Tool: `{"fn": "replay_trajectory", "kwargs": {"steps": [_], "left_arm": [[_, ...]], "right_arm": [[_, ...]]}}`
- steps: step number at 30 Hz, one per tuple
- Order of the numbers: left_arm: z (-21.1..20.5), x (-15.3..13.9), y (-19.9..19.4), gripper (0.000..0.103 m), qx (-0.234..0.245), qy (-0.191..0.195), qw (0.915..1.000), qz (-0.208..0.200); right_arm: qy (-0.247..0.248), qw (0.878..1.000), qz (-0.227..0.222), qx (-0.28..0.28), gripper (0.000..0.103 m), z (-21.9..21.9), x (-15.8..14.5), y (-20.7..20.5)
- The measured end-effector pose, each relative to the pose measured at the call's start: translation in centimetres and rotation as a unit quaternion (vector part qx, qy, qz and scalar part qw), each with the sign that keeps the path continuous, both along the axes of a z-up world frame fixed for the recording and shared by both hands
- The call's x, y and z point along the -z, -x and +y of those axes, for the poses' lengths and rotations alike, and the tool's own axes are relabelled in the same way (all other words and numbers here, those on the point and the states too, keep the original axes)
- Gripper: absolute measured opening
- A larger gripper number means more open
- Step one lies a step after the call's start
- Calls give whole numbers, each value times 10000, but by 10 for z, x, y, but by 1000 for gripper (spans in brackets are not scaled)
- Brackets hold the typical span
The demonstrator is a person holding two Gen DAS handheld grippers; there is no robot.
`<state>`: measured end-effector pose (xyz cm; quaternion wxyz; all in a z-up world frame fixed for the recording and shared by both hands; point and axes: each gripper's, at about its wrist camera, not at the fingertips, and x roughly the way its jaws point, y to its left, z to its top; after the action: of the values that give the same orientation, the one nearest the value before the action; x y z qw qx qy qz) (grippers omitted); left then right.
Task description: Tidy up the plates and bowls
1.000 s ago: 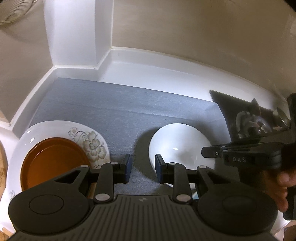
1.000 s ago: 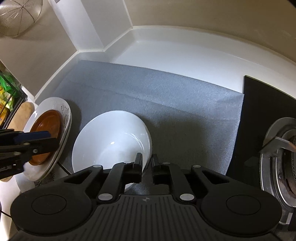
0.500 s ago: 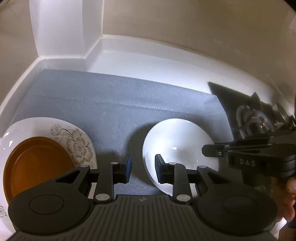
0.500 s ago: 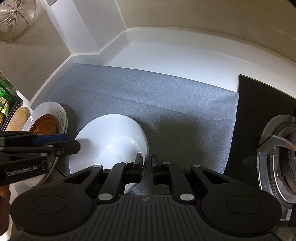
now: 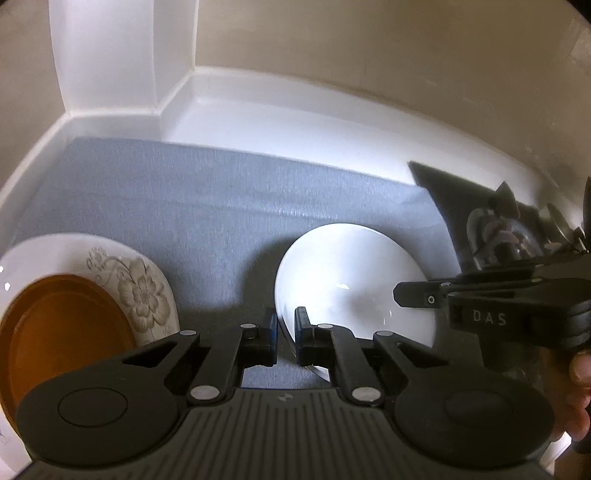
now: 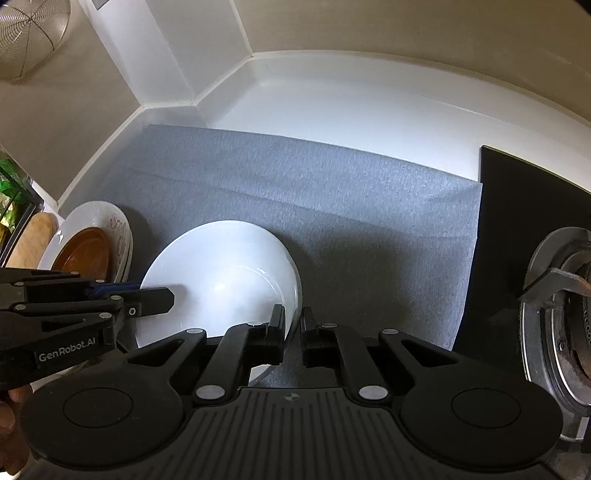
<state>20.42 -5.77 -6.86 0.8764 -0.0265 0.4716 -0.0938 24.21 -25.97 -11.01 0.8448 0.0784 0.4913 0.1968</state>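
A white bowl [image 5: 351,280] sits on the grey mat [image 5: 221,206]; it also shows in the right wrist view [image 6: 221,273]. My left gripper [image 5: 285,334] has closed on the bowl's left rim. My right gripper [image 6: 293,332] straddles the bowl's right rim with a narrow gap; whether it grips is unclear. A brown plate [image 5: 62,339] lies on a white flowered plate [image 5: 144,295] at the left, also seen in the right wrist view [image 6: 85,251].
A black stove top [image 6: 524,206] with a gas burner [image 6: 561,306] lies to the right of the mat. White counter [image 6: 351,110] and walls run behind. A wire basket [image 6: 29,33] hangs at upper left.
My left gripper moved right to the bowl's left rim and its jaws narrowed onto it. My right gripper stayed at the bowl's right rim.
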Motion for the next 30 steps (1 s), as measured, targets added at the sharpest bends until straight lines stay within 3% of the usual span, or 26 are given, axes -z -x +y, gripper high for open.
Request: {"fn": "replay_trajectory", "kwargs": {"steps": [13,20,30], "left_arm": [[-8,-71,28,9,-186,-61,9973,-713],[-5,-83,62,9,-286,-7,9978,-594],[-8,-72,109,9,-273,87,9992,-279]], "right_arm": [[-122,9981,-607,-40,8,-12,-65,9],[-222,9983,-503,-183,8,-13,-80,32],[-138,9991,-197,-357,8,-8,-81,80]]}}
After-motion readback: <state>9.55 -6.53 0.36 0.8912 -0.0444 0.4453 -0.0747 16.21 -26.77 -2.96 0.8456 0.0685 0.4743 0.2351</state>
